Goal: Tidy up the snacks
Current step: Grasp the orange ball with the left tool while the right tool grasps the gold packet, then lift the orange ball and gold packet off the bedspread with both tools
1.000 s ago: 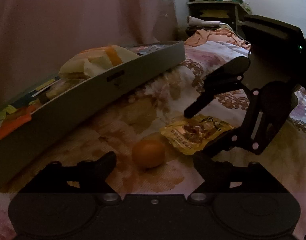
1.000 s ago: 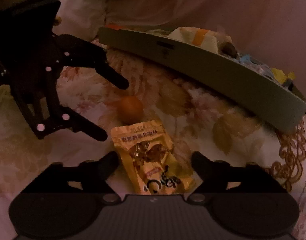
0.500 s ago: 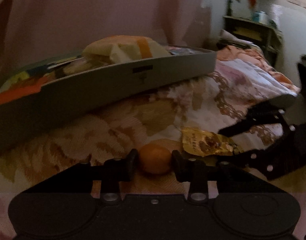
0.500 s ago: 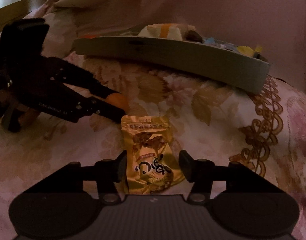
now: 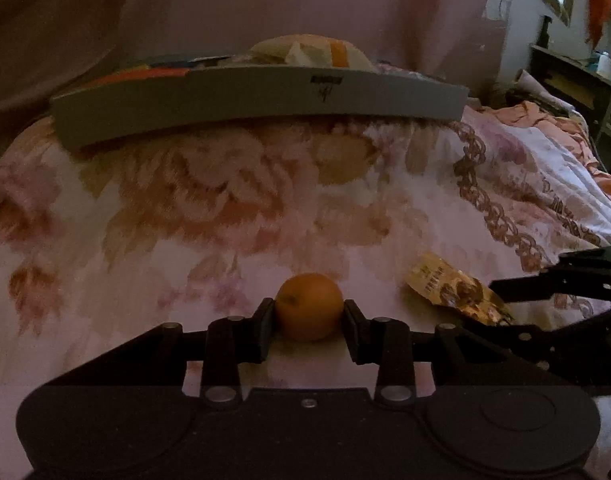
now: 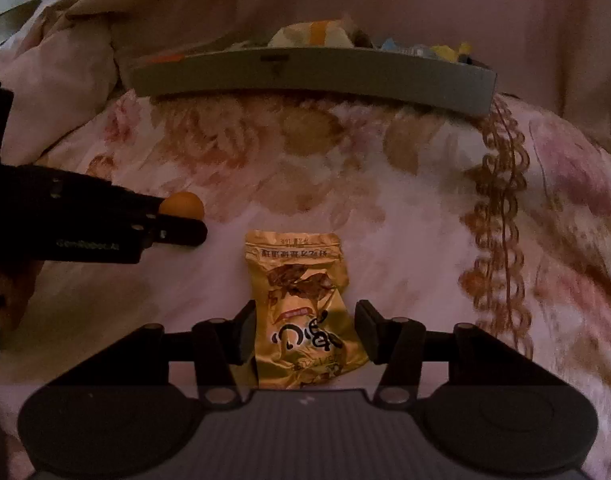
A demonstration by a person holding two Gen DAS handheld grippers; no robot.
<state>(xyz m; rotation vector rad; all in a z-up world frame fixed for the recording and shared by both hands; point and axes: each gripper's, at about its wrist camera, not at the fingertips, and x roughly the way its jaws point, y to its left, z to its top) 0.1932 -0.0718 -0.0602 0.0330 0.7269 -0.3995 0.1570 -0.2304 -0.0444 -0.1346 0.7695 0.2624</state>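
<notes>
The left gripper [image 5: 308, 322] has just drawn its jaws in on the small orange fruit [image 5: 308, 306], and both pads now press its sides as it sits low on the flowered bedspread [image 5: 225, 216], near the camera. To its right, the right gripper [image 6: 304, 330] has also narrowed its jaws, which stand on either side of the near end of the gold snack packet [image 6: 301, 304] lying flat on the bedspread; the left pad seems to meet the foil, the right stands just off it. At the far side lies the grey tray [image 5: 257, 104], heaped with wrapped snacks.
</notes>
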